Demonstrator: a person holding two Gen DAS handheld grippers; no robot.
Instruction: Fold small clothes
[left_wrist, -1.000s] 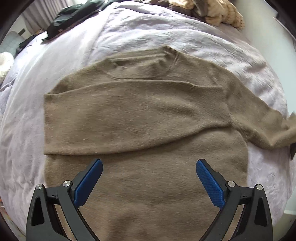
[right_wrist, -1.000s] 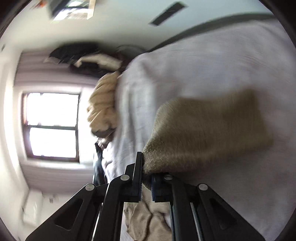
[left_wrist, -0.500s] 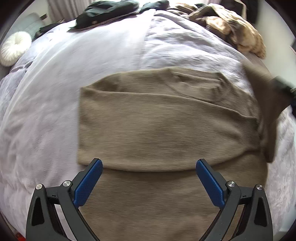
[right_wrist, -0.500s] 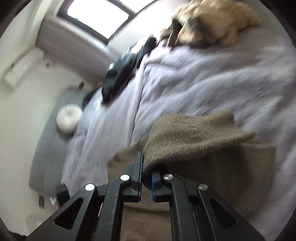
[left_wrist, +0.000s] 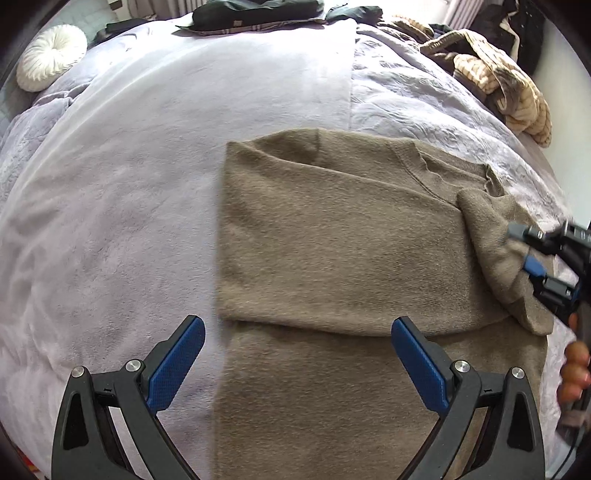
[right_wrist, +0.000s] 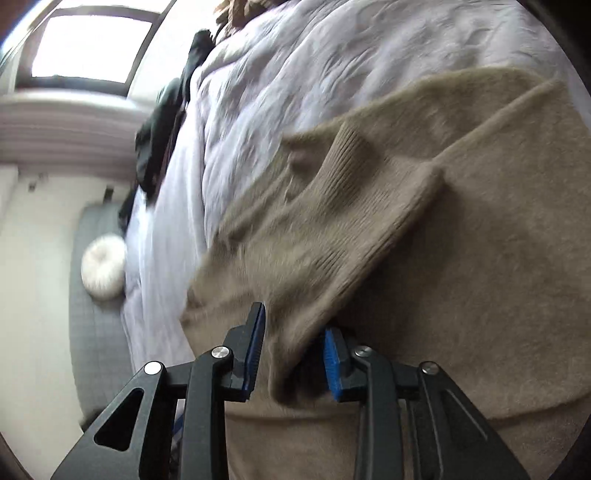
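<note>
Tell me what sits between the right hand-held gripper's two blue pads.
The brown sweater's sleeve cuff, bunched between the right hand-held gripper's pads; the right wrist view shows it best. Whether the pads pinch it is unclear.
</note>
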